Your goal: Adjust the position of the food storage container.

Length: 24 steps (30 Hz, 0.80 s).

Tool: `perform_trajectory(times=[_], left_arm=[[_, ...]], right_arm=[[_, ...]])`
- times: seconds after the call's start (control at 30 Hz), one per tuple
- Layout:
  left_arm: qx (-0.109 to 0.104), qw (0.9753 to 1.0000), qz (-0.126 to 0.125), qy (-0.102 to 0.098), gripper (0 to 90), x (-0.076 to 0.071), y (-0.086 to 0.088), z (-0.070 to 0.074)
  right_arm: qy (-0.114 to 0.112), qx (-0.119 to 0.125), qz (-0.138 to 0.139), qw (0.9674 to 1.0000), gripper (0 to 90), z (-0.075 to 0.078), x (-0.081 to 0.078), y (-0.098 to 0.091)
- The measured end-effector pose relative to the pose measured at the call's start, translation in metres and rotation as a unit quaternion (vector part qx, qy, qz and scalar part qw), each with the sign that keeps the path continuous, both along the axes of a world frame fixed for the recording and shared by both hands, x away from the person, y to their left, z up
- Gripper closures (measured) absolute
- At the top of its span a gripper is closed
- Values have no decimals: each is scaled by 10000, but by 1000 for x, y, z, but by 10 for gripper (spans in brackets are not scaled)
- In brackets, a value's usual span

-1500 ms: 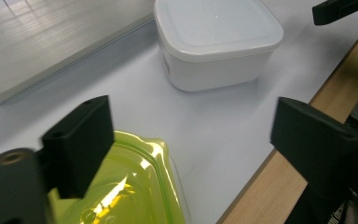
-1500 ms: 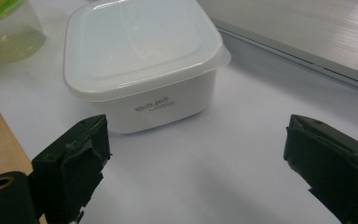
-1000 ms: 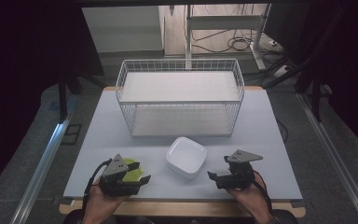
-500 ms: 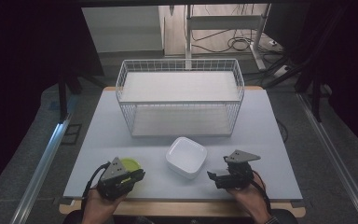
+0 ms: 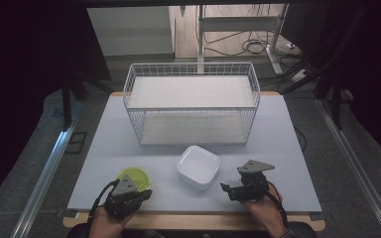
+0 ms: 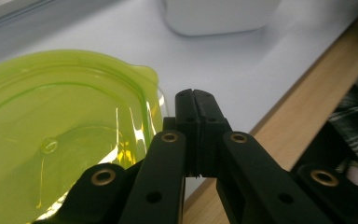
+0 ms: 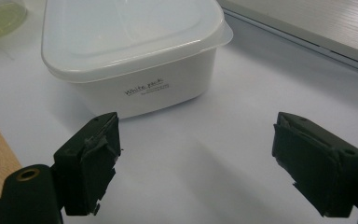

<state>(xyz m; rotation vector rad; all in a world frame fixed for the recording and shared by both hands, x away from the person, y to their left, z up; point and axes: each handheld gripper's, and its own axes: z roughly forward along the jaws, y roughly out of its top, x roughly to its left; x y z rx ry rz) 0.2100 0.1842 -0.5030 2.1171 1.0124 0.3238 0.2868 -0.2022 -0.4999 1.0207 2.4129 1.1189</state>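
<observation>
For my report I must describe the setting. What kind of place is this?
Probably a lab or workshop used for recording, not a home: a white table stands between metal rails, loose cables lie on the floor behind, and dark curtains surround it.

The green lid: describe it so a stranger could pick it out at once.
Start at the white wire basket at the back of the pale table, then come to the near edge. Left of the white square plastic box, beside the left claw, lies the translucent lime-green round plastic lid, the table's one coloured, see-through piece.
</observation>
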Motion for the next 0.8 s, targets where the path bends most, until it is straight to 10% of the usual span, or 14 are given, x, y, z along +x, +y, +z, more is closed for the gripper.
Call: perform_trajectory(times=[0.8], left_arm=[[-141, 9974, 712, -29, 899, 44, 44, -4]], right_arm=[[275, 193, -47, 9994, 182, -3, 3, -1]])
